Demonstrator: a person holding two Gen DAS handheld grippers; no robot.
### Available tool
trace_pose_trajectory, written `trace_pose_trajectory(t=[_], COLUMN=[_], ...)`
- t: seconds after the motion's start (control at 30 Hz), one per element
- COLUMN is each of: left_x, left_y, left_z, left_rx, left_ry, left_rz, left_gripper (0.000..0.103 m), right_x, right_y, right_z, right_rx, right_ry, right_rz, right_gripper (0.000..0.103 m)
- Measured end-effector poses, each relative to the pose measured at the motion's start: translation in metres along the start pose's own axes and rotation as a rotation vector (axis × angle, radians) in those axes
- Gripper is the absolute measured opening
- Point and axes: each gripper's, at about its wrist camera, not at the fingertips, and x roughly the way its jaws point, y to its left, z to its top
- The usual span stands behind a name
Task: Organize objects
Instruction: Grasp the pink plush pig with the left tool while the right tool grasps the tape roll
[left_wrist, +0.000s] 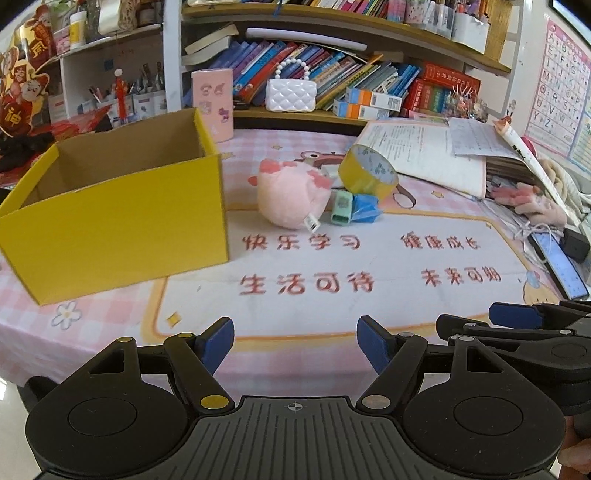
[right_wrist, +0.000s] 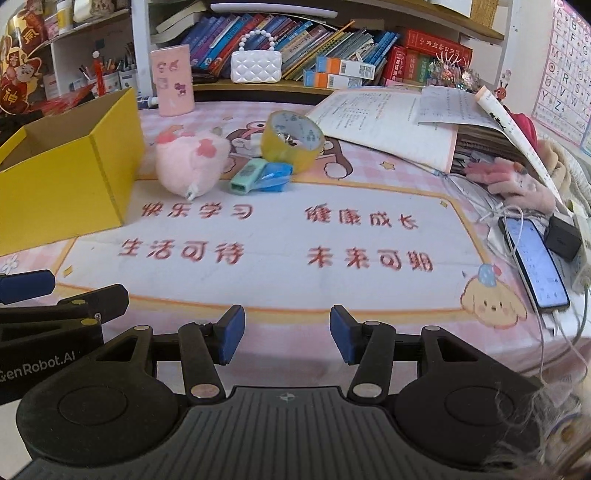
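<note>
Bookshelves back a desk mat printed with "快乐学习". At ten o'clock stands a yellow box; near centre lie a pink plush, tape roll and small mint and blue items, blurred. "GenRobot.AI" marks the left gripper. It and the right gripper tilt downward, jaws apart, empty.

Matt yellow cardboard box; fuzzy pink plush at its three o'clock; glossy tape; smooth, probably plastic stamp; pearly quilted purse.
</note>
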Motion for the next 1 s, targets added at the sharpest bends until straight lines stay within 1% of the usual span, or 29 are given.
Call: trace_pose_trajectory(t=[0.17,0.3,0.47,0.53,0.7,0.77,0.87,1.0], left_x=[0.021,0.039,0.061,0.072,0.105,0.120,0.140,0.158], left_y=[-0.019,-0.030,-0.039,-0.042,-0.045,-0.047,-0.045,-0.037], left_z=[0.021,0.038,0.061,0.070,0.094,0.101,0.108,0.113], left_rx=[0.000,-0.002,-0.016,-0.005,0.002,0.017,0.028,-0.002], left_ry=[-0.004,-0.020,-0.038,-0.051,-0.032,-0.030,-0.006,0.012], left_rz=[0.017,0.050,0.104,0.144,0.208,0.238,0.309,0.337], left_gripper=[0.075,0.075,0.075,0.075,0.075,0.088,0.088,0.089], right_x=[0.018,0.037,0.054,0.061,0.078,0.084,0.095,0.107], right_y=[-0.022,-0.039,-0.057,-0.063,-0.077,-0.081,-0.088,-0.096], right_z=[0.026,0.047,0.072,0.081,0.099,0.105,0.113,0.121], right_rx=[0.001,0.006,0.009,0.011,0.035,0.040,0.049,0.060], right_ry=[-0.017,-0.028,-0.070,-0.088,-0.097,-0.097,-0.087,-0.076], right_rz=[0.027,0.050,0.065,0.070,0.078,0.079,0.082,0.089], right_gripper=[0.049,0.049,0.049,0.049,0.049,0.049,0.050,0.051])
